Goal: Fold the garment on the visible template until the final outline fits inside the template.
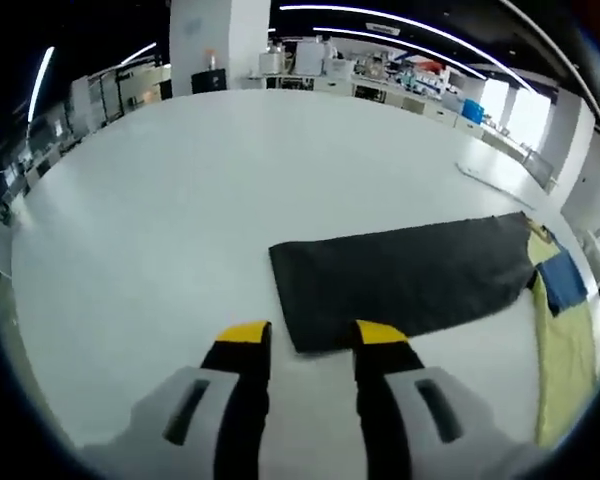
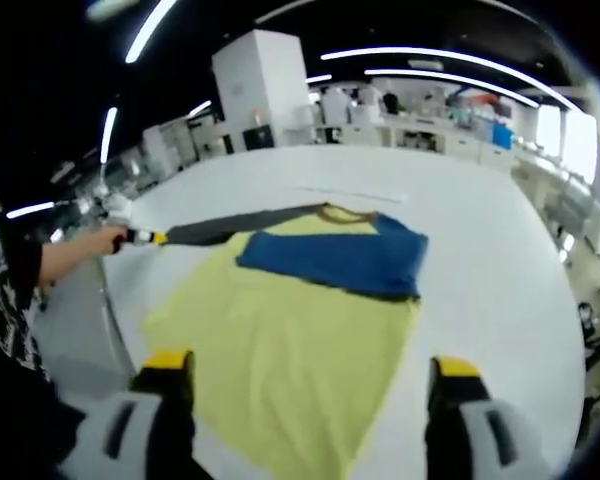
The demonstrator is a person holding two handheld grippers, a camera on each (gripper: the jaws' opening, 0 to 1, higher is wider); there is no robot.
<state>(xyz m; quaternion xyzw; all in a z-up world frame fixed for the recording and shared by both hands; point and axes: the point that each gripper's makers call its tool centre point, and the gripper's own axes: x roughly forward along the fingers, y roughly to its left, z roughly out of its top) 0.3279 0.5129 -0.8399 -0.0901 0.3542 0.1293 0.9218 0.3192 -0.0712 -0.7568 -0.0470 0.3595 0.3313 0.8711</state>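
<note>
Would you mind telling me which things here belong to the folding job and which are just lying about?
For the job:
- garment, yellow, with a blue sleeve folded across and a dark sleeve spread out
- left gripper, open, at the dark sleeve's end
- right gripper, open, over the hem
- table

Lying about:
- white strip on the table
- background benches

Wide bare white counter lies open ahead of the left tool; only the flat dark template and yellow-and-blue garment occupy it.
</note>
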